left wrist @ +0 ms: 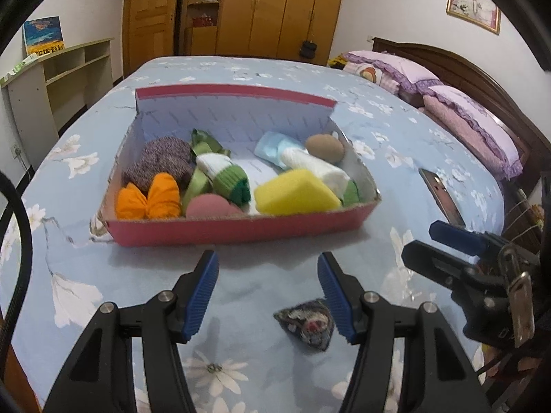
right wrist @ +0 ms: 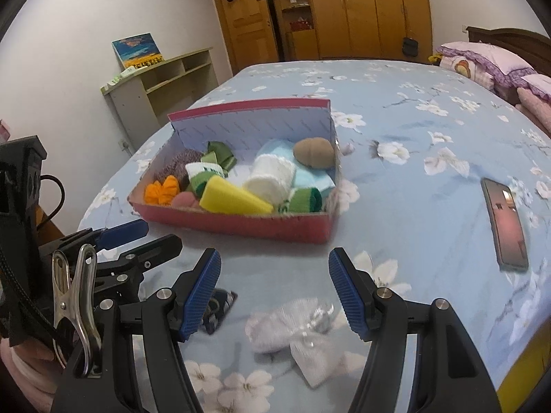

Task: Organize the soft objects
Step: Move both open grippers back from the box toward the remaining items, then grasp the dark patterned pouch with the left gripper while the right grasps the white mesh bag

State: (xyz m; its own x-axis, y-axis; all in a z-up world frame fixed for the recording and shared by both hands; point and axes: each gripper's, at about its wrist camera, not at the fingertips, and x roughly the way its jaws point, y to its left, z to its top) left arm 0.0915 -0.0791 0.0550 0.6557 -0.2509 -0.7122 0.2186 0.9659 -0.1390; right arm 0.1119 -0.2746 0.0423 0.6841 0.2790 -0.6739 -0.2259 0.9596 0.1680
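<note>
Wooden wardrobes (left wrist: 268,7) line the far wall of a bedroom, and a bed with a pale blue floral sheet (left wrist: 261,72) carries everything. On the sheet stands a shallow red cardboard box with a white lining (left wrist: 234,230), filled with soft things: a yellow foam sponge (left wrist: 296,192), an orange fabric bow (left wrist: 148,197), a white rolled towel (right wrist: 272,177), a green-and-white rolled sock (left wrist: 227,175) and a brown oval pad (left wrist: 324,148).

Both tongs hover over the sheet on the near side of the box, side by side, well apart from it. The right tongs (right wrist: 274,292) are released, fingers spread wide, and a white gauzy fabric bow (right wrist: 296,330) lies on the sheet just below the gap between them. The left tongs (left wrist: 268,296) are likewise spread and empty; a small dark patterned fabric pouch (left wrist: 308,325) lies on the sheet beside the inner face of the right-hand finger. A dark smartphone (right wrist: 504,222) lies flat on the sheet to the right.
</note>
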